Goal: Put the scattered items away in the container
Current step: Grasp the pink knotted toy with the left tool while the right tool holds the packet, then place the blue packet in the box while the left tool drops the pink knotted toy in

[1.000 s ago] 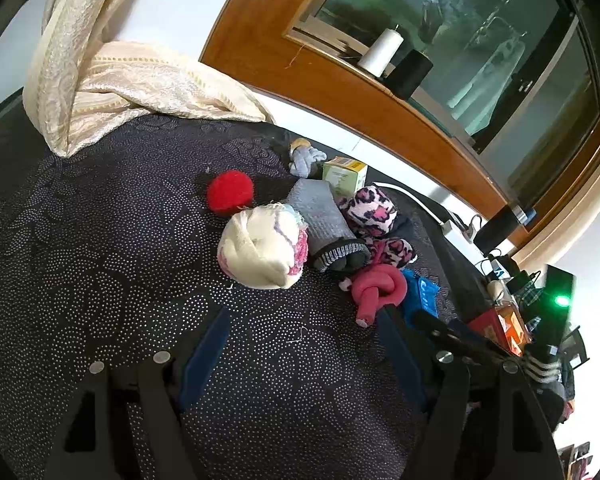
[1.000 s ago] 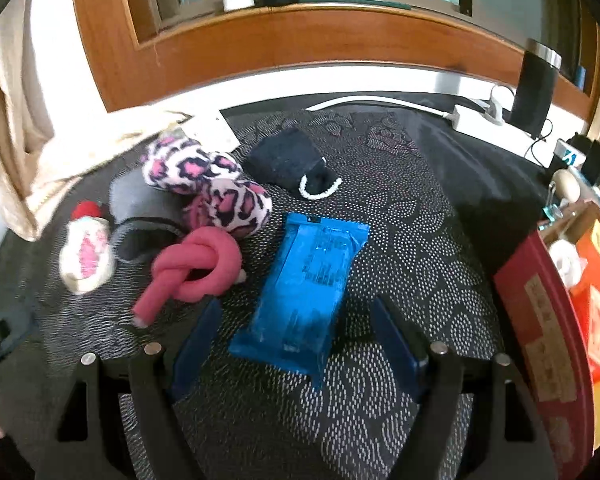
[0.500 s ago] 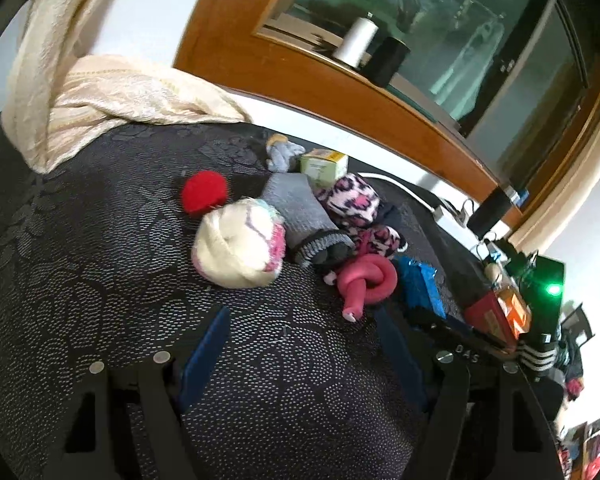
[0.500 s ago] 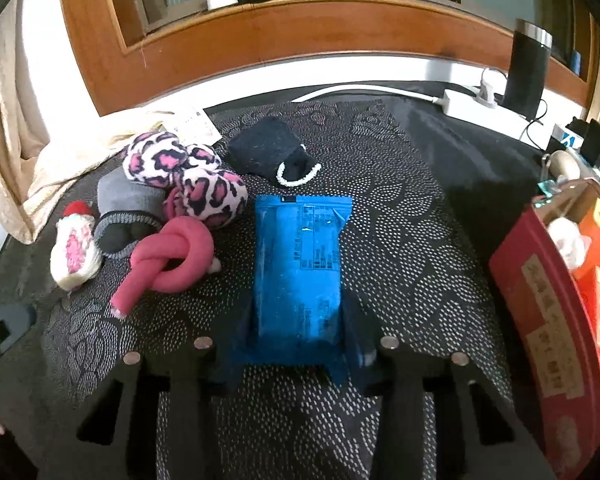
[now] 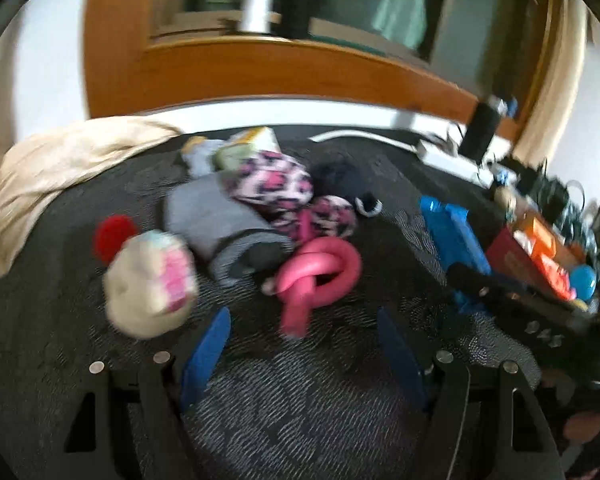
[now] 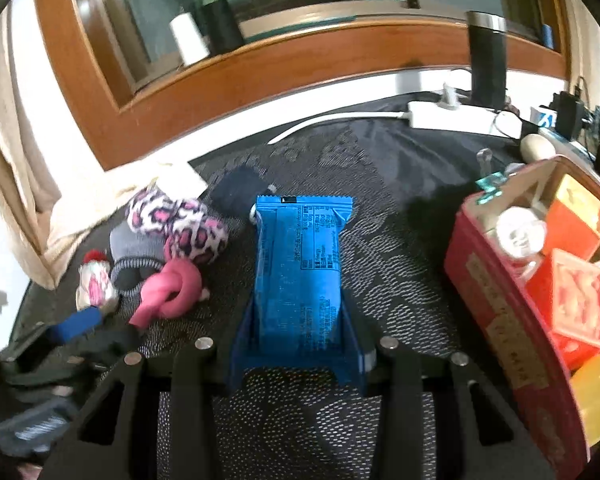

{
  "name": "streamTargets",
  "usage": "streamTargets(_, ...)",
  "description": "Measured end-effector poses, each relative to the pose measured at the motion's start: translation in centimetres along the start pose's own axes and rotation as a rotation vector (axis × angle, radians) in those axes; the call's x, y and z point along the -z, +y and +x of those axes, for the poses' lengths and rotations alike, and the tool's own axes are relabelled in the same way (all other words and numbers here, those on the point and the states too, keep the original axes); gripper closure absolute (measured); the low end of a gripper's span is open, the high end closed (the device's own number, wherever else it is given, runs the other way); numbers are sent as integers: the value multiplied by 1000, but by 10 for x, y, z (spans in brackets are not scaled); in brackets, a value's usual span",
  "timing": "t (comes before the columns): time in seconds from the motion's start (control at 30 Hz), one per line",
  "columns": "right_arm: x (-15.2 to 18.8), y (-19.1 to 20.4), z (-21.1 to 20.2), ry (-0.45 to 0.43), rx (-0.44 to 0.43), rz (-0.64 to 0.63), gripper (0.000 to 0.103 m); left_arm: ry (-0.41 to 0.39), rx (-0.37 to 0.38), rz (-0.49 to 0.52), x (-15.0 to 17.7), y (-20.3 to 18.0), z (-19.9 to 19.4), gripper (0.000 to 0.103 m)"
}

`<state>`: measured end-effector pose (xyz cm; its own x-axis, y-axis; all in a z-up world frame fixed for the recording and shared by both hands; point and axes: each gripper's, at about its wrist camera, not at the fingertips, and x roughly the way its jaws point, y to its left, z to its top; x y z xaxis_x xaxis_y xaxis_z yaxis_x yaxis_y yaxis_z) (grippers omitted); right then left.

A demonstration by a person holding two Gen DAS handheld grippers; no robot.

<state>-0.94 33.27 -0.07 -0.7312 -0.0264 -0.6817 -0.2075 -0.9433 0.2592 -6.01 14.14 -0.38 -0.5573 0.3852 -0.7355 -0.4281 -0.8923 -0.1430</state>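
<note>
My right gripper (image 6: 298,344) is shut on a blue snack packet (image 6: 300,264), lifted off the dark tablecloth. The red box (image 6: 496,304) to its right holds orange cartons and other small items. My left gripper (image 5: 304,344) is open just short of a knotted pink sock (image 5: 316,276). Around the sock lie a cream and pink sock ball (image 5: 152,284), a red pompom (image 5: 114,234), a grey sock roll (image 5: 220,224), leopard-print socks (image 5: 276,184) and a dark pouch (image 5: 340,180). In the left wrist view, the blue packet (image 5: 456,236) and the right gripper (image 5: 500,292) show at the right.
A cream cloth (image 5: 56,168) hangs at the back left. A wooden window frame (image 6: 300,64) runs behind the table. A white power strip (image 6: 440,114), a black cylinder (image 6: 486,64) and cables sit at the back right. A small green box (image 5: 252,146) lies behind the socks.
My right gripper shut on the blue packet and raised it, turning toward the red box. My left gripper swung right, from the cream ball to the pink sock; its view is blurred.
</note>
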Motion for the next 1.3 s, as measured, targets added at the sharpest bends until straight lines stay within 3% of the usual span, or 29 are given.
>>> streamTargets(0.27,-5,-5,-10,-33,-34,25,59,34,-15,-21,-13,-11,33,25)
streamTargets(0.43,-3,2,-13,-42,-49,-1,59,33,-67,-34,-16,-9,46,25)
streamTargets(0.47,-3,3,-13,-44,-49,-2,59,29,-77,-34,-15,-8,47,30)
streamTargets(0.5,-3,3,-13,-45,-48,-3,59,27,-84,-38,-15,-7,47,41)
streamTargets(1.1,-4,-5,-31,-168,3,25,59,-77,17,-26,-12,-23,0,43)
streamTargets(1.3,5,-40,-80,-207,62,69,59,-87,33,-27,-11,-28,-7,43)
